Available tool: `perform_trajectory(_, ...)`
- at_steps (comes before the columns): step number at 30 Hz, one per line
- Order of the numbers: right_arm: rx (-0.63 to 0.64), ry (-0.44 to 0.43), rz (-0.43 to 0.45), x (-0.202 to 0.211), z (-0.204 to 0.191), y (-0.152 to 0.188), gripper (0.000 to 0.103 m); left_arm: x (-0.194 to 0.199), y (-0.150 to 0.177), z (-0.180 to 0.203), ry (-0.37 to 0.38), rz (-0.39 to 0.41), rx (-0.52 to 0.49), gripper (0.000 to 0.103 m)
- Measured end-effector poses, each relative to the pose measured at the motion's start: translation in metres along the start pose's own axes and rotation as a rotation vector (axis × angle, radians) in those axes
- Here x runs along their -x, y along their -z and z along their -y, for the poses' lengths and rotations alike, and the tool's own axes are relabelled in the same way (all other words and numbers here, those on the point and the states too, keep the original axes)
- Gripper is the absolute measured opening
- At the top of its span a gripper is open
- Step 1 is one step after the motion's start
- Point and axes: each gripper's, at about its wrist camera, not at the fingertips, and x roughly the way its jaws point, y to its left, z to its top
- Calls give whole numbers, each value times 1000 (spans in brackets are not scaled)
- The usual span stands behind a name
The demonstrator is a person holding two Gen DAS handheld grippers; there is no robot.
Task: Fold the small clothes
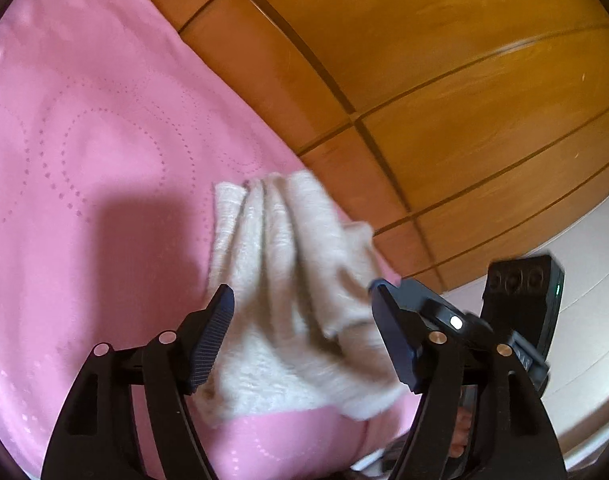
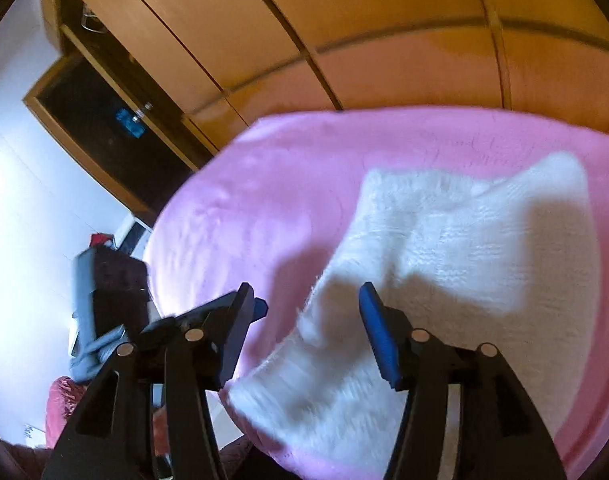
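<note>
White knit garment (image 1: 288,292) spread on pink bed cover (image 1: 84,140), rumpled into ridges running toward 12 o'clock. Left gripper (image 1: 304,344) above it, jaws released, cloth lying between the two pads and past them toward 12 o'clock; contact not discernible. Right gripper (image 2: 308,328) likewise with jaws released, garment (image 2: 456,264) extending from between the pads out toward 2 o'clock. Wooden wardrobe (image 2: 344,40) behind the bed. Both views motion-blurred.
</note>
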Motion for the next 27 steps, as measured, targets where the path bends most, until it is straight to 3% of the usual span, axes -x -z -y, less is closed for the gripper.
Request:
perform_trajectory(3, 5, 43, 55, 31, 11, 11, 55, -2, -1, -1, 67, -25, 52, 75)
perform_trajectory(9, 63, 262, 105, 73, 38, 53, 59, -14, -7, 19, 150, -82, 63, 79)
perform_trajectory(11, 64, 289, 113, 80, 46, 63, 60, -24, -13, 28, 141, -109, 45, 82)
perform_trajectory(16, 97, 315, 84, 69, 50, 74, 60, -64, -10, 46, 18, -183, -6, 81)
perform_trajectory(18, 114, 315, 66, 57, 48, 77, 60, -79, -12, 53, -60, -183, -52, 49)
perform_trajectory(19, 121, 317, 57, 50, 46, 78, 60, -84, -13, 56, -110, -180, -79, 21)
perform_trajectory(20, 129, 320, 43, 45, 45, 80, 60, -87, -14, 56, -141, -171, -94, 15)
perform_trajectory(23, 154, 305, -4, 30, 44, 95, 60, -80, -10, 60, -266, -121, -193, 12)
perform_trajectory(27, 188, 318, -18, 12, 42, 105, 61, -93, 15, 40, -462, -130, -288, 12)
